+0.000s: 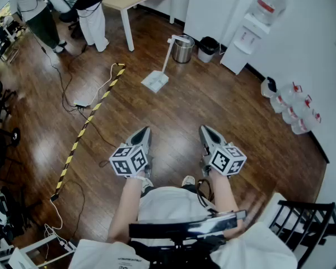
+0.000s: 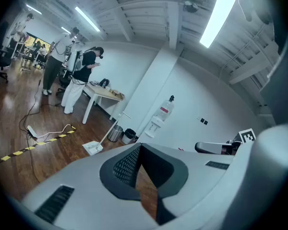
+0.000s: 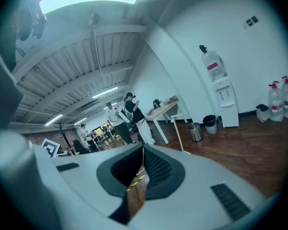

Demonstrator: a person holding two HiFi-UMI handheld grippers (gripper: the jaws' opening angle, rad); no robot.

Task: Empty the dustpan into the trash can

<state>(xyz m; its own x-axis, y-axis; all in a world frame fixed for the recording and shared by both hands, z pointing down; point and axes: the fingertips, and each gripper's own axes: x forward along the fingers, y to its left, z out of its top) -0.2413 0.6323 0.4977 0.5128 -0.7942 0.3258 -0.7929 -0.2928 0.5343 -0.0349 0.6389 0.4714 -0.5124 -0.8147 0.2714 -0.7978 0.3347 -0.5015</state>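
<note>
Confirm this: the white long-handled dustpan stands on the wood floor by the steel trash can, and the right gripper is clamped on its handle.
Not the grip. The right gripper is shut on nothing, as the right gripper view shows, and in the head view it is far from the dustpan. The dustpan does stand on the wood floor by the steel trash can.

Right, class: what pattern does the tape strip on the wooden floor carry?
The tape strip has yellow and black stripes, clearest in the head view.

Head camera steeply downward; handheld pair forward (trash can in all)
</note>
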